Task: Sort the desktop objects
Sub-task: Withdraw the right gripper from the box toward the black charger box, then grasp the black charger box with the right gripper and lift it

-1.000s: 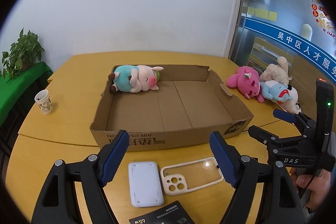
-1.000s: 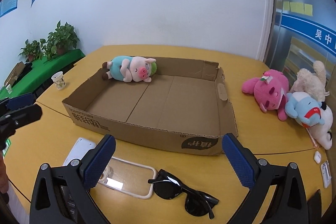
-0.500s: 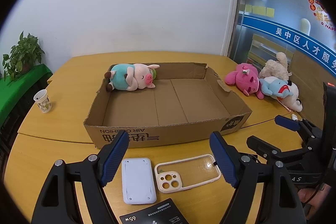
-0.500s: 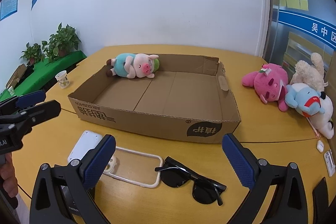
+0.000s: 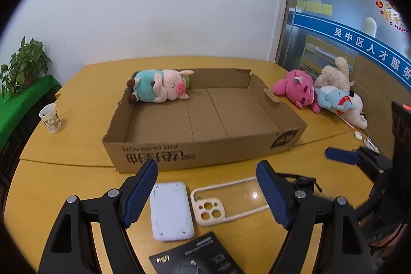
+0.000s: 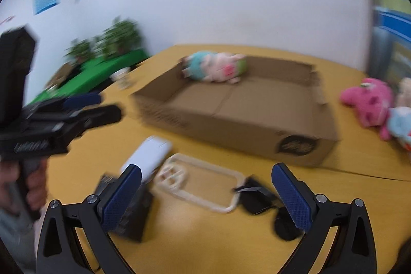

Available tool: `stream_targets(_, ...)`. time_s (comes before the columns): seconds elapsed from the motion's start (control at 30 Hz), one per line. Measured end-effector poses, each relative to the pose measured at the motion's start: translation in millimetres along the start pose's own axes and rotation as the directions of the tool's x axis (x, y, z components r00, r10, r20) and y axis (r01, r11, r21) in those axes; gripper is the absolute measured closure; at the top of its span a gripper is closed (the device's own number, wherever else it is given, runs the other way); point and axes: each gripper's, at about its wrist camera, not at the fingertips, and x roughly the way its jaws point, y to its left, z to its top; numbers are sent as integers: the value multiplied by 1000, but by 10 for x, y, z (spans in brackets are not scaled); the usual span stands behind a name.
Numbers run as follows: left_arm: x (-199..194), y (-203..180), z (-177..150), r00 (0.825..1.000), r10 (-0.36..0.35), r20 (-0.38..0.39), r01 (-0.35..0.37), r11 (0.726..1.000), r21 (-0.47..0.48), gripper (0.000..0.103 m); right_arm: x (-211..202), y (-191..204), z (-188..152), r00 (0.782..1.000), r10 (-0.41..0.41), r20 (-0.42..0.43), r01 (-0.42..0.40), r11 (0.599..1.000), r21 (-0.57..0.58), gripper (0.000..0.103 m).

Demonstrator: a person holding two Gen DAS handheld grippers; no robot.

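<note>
**On the yellow table: a box, toys and small things**

On the yellow table (image 5: pixel 77 99) sits a big cardboard box (image 5: pixel 205 120), out in the middle. It is flat and low, with its top open. In its far left corner lies a pig toy (image 5: pixel 161 86) in a teal shirt. The rest of the box floor is bare.

Near the right edge of the table is a heap of soft toys. There is a pink toy (image 5: pixel 295 91), a cream toy (image 5: pixel 334 73) behind it, and a blue toy (image 5: pixel 334 99) lying on a white one. They touch each other. They are well apart from the box.

Near the left edge stands a paper cup (image 5: pixel 50 117), upright.

Along the near edge, in front of the box, lie the small things. A white power bank (image 5: pixel 170 212) lies flat. Just beside it, to the right, is a clear phone case (image 5: pixel 228 199) with a cream rim. Right of the case lie black sunglasses (image 6: pixel 259 199), touching its end. A black booklet (image 5: pixel 195 258) lies closest to the near edge.

The left gripper (image 5: pixel 208 194) hangs over the power bank and the case. Its blue pads stand wide apart and hold nothing.

The right gripper (image 6: pixel 205 197) hangs over the case and the sunglasses. Its pads are wide apart too, and nothing is in them. That view is blurry.
</note>
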Motion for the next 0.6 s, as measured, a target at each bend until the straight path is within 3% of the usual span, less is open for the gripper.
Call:
stream_targets(0.07,-19,56,-120,1000,5,-16,-5,1000,19,24,87,106,-171,991,111,-70,-113,993,-27,0)
stream_targets(0.1,-17,105,-211,999,13,-35,-12,1000,26,24,159,165,-288,977,174,-122,-179,983,-29,0)
stream_targets(0.23,56,371,-558,989,-18,-147,11,999,-43,24,374,352,-622,929,295,-223,-304,953,-4,0)
stream_targets(0.3,88,502,-736,980,-56,-192,36,994,-106,24,501,457,-722,911,314,-268,-325,946,3,0)
stream_targets(0.43,115,619,-982,964,-137,-227,96,978,-183,24,685,736,-756,897,330,-295,-355,934,-31,0)
stream_targets(0.5,181,652,-1057,953,-188,-237,136,966,-222,24,762,851,-732,895,335,-294,-365,930,-50,0)
stream_targets(0.6,360,725,-1165,930,-229,-287,144,946,-289,25,899,995,-746,905,268,-331,-320,940,-115,0)
